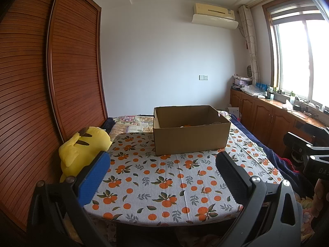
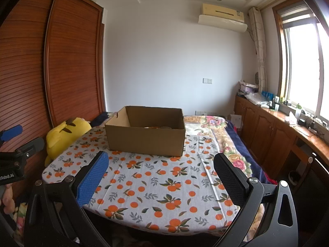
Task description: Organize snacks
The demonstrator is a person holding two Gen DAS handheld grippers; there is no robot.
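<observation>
We see a brown cardboard box (image 1: 191, 130) sitting open on the far part of the orange-print cloth (image 1: 156, 177). It is well apart from both tongs, out in front of them. From the left tongs (image 1: 162, 177) the box sits a little to the right of the middle. From the right tongs (image 2: 160, 177) it sits a little to the left. Both tongs are spread wide and hold nothing. Each has one blue bumpy pad (image 2: 92, 178) and one black bumpy pad (image 2: 230, 177).

In the left view we can peek into the box and see a bit of something orange (image 1: 186, 126) at the bottom. In the right view we see a flat orange thing (image 2: 154, 127) and a round greyish thing (image 2: 166, 127) in there, but we cannot tell what they are. The right view shows the other tool (image 2: 14, 144) at its left edge. The left view shows the other tool (image 1: 308, 150) at its right edge.

The cloth is white with round oranges and green leaves, and it has fold lines. It lies on a bed (image 2: 226, 144) with a flowery blanket. A soft yellow plush toy (image 1: 82, 146) leans at the left edge of the cloth, next to a wooden wardrobe (image 1: 51, 82) with thin slats. Wooden cabinets (image 2: 267, 131) run under the window (image 2: 304, 70).
</observation>
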